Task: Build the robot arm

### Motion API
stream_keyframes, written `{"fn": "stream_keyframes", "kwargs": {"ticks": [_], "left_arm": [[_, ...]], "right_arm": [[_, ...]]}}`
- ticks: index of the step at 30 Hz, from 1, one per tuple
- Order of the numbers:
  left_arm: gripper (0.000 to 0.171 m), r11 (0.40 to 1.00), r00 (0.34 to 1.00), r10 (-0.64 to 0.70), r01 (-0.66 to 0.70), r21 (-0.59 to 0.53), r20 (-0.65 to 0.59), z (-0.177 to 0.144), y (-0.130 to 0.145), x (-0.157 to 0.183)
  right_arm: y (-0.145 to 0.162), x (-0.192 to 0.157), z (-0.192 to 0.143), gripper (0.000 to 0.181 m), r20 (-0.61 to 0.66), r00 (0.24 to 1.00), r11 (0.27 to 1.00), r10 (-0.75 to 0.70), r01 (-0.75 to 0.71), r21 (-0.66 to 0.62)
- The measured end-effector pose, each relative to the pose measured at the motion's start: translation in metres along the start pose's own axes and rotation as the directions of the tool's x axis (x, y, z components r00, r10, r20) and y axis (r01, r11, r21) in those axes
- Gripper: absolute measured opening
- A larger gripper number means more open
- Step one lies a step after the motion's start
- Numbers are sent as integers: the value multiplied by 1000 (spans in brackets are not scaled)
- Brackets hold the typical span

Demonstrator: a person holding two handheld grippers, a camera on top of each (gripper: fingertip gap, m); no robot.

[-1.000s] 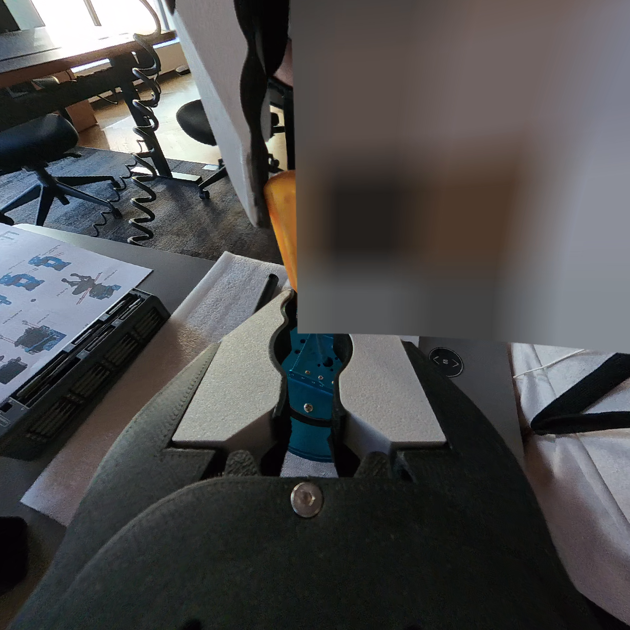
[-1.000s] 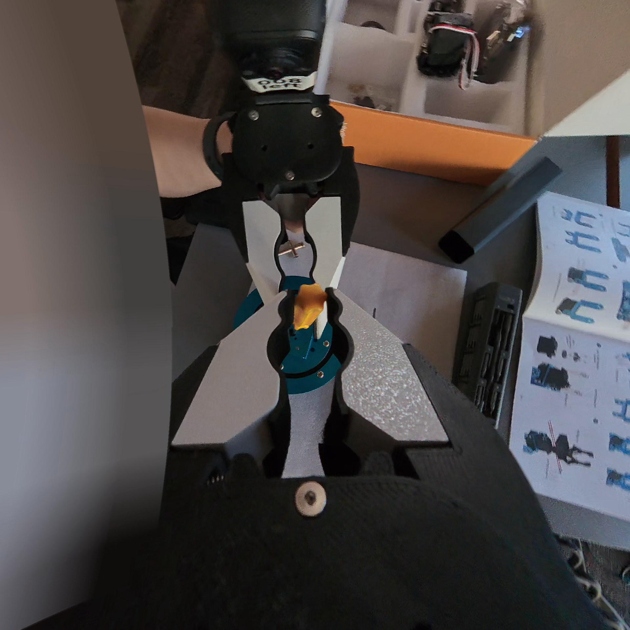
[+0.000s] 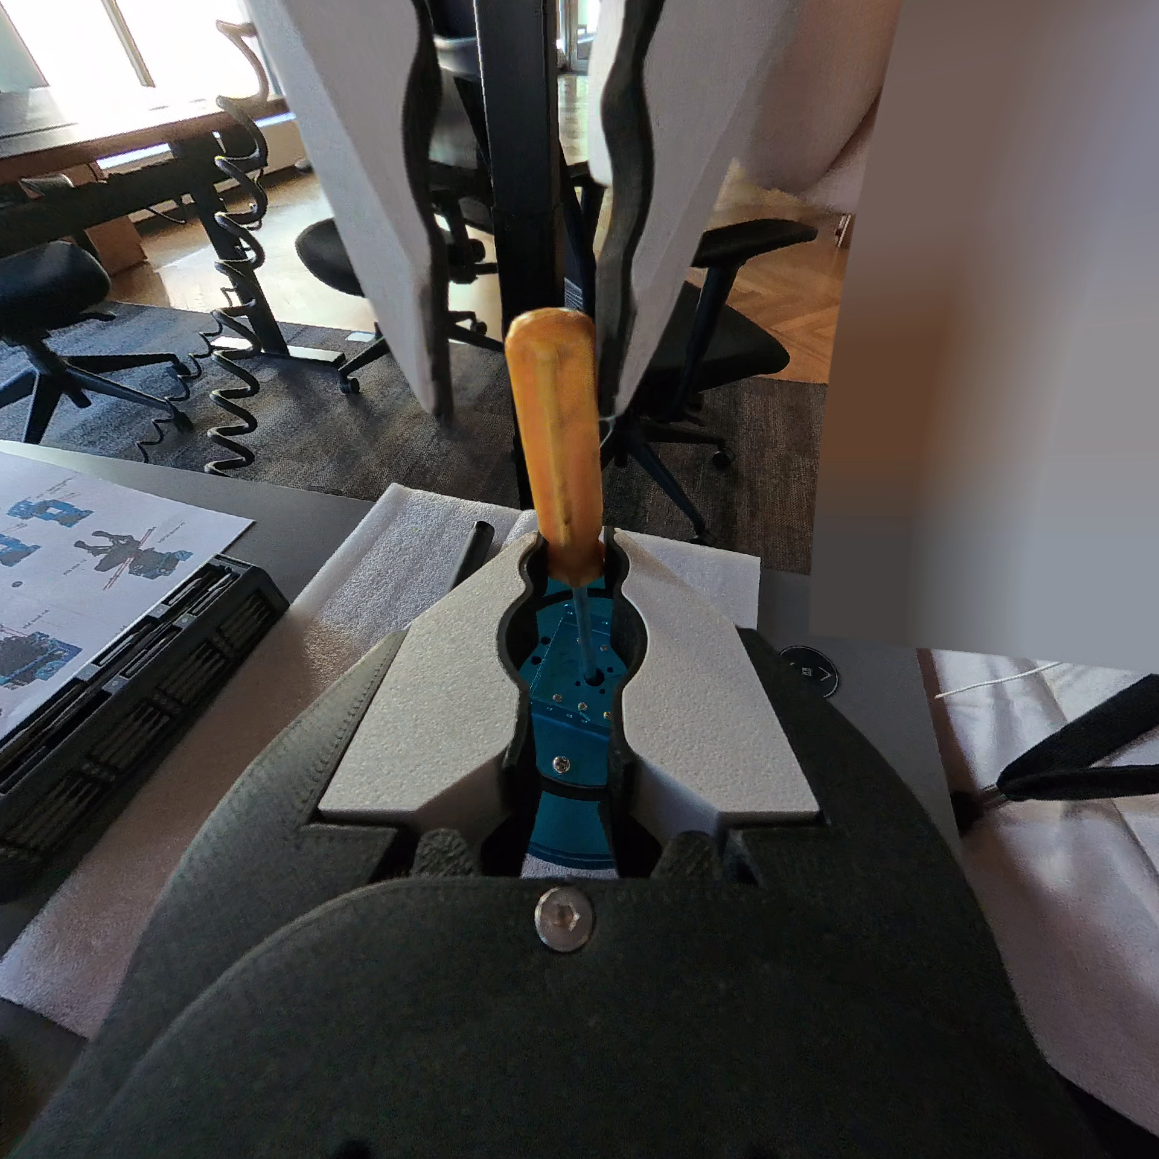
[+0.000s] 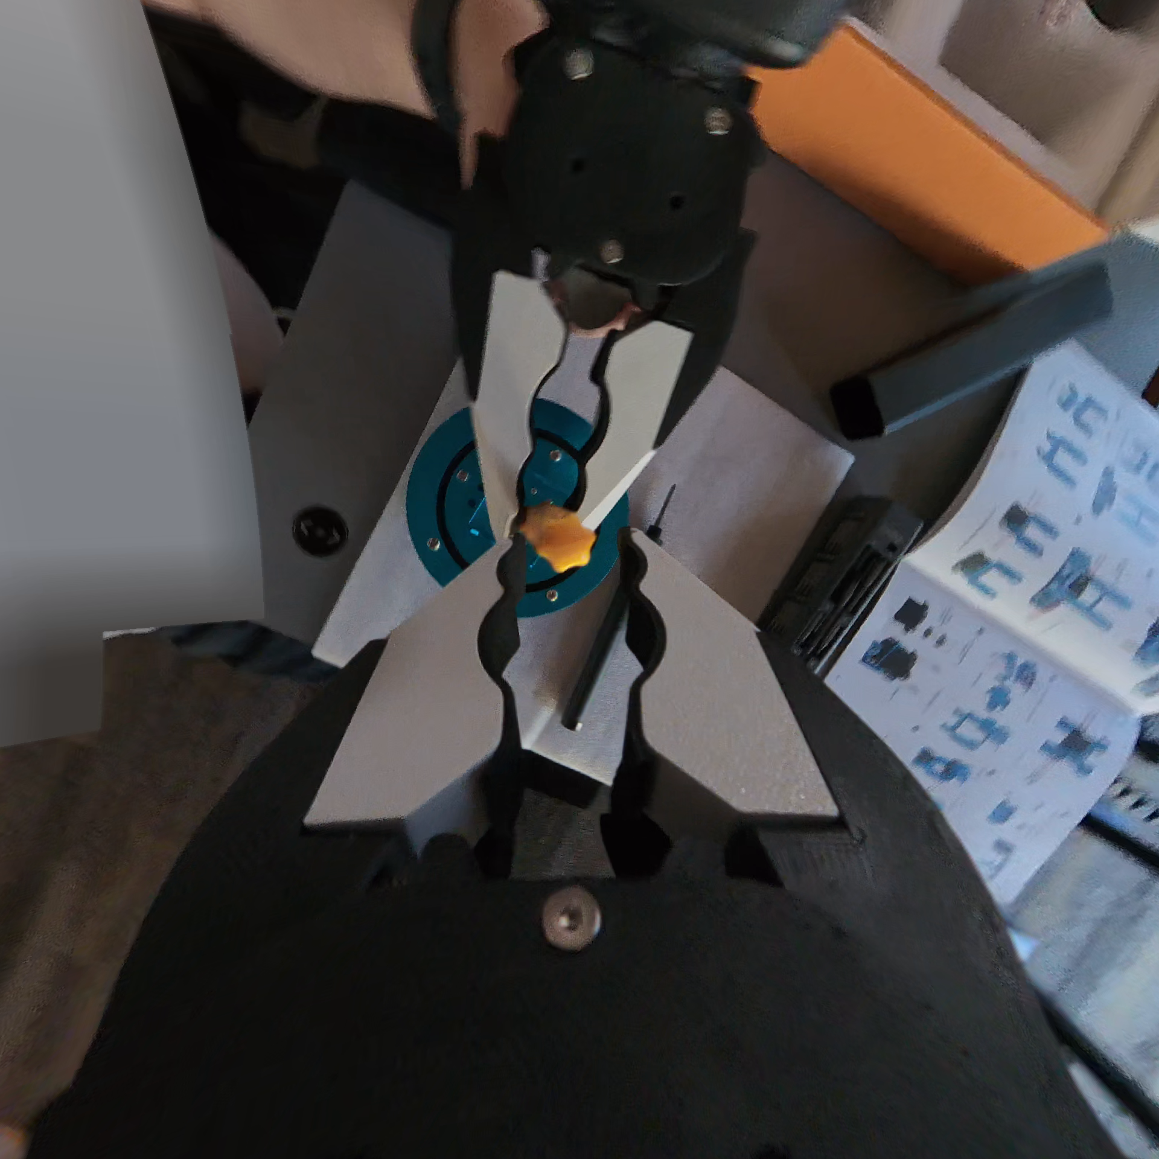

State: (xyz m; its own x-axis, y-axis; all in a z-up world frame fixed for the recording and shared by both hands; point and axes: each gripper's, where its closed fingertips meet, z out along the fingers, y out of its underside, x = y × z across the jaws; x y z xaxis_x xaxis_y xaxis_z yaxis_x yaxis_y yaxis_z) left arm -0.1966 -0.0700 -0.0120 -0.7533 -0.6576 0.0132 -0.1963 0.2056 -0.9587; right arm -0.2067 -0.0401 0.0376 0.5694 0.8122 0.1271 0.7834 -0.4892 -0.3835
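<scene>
My left gripper (image 3: 574, 542) is shut on a blue metal part (image 3: 567, 746), a block on a round base, resting on white foam. An orange-handled screwdriver (image 3: 555, 439) stands upright with its shaft in a hole in the block. The handle's lower end sits between my left fingertips. My right gripper (image 4: 567, 539) is open, pointing down over the handle's top (image 4: 558, 542), which lies close to one fingertip. The right gripper also shows in the left wrist view (image 3: 527, 407), with its fingers either side of the handle. The round blue base (image 4: 433, 495) and the left gripper (image 4: 552, 514) show in the right wrist view.
A black rod (image 4: 596, 665) lies on the white foam sheet (image 4: 740, 476). A black bit case (image 3: 125, 677) and a printed instruction sheet (image 3: 94, 552) lie to the left. An orange-edged box (image 4: 909, 157) and a dark bar (image 4: 978, 351) are behind. White cloth with a black strap (image 3: 1066, 846) lies right. The gap from one gripper's tips to the other's is roughly 6 cm. Left tips and right tips are each some 25 cm from the black bit case (image 3: 125, 677). Seen from the right wrist view (image 4: 821, 611) as well.
My right gripper was shut on the screwdriver handle; now it is open and has drawn up, leaving the screwdriver standing in the blue part. My left gripper keeps its hold.
</scene>
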Motion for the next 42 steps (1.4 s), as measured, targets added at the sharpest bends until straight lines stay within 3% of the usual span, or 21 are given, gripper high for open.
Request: {"fn": "stream_keyframes", "kwargs": {"ticks": [1,5,8,10,12,15,18,19,22,25,28,32,35,37,42], "left_arm": [[16,1000,1000,-6,6,5,-4,-1,0,0],[16,1000,1000,-2,2,10,-3,-2,0,1],[16,1000,1000,2,-2,8,-5,-2,0,1],[16,1000,1000,0,0,9,0,-1,0,0],[17,1000,1000,-4,4,11,21,1,0,-2],[17,1000,1000,2,-3,7,25,2,0,-2],[17,1000,1000,10,-10,9,26,2,0,0],[17,1000,1000,9,-10,10,26,3,0,0],[17,1000,1000,12,-12,9,15,3,0,2],[17,1000,1000,13,-13,9,21,3,0,2],[17,1000,1000,5,-6,12,16,1,0,3],[16,1000,1000,4,-4,9,26,1,1,1],[16,1000,1000,18,-18,0,15,3,1,3],[17,1000,1000,26,-26,-4,12,4,0,5],[17,1000,1000,16,-16,2,10,4,0,5]], "right_arm": [[0,-1,-2,30,5,998,998,-68,68,5],[-8,-2,-2,23,-16,976,976,-215,215,15],[-4,-4,2,21,-1,976,974,-217,217,-59],[-1,-2,1,20,0,995,991,-98,97,-97],[3,1,2,20,-31,993,985,112,-115,-132],[3,-1,2,19,-102,914,904,393,-405,-140],[3,-2,0,20,-117,962,956,248,-262,-132],[2,2,-1,30,-125,976,974,180,-194,-119],[0,-2,-2,34,-54,997,997,63,-66,-51],[-1,-6,0,16,20,996,996,88,-88,0],[-2,-6,0,16,-23,990,990,142,-141,12],[-2,-3,1,16,-154,877,888,456,-459,15],[-1,-6,-1,17,-192,923,938,334,-346,-30],[-5,-2,-2,29,-198,951,970,236,-244,-14],[-6,-9,1,17,-98,976,981,193,-195,-11]]}}
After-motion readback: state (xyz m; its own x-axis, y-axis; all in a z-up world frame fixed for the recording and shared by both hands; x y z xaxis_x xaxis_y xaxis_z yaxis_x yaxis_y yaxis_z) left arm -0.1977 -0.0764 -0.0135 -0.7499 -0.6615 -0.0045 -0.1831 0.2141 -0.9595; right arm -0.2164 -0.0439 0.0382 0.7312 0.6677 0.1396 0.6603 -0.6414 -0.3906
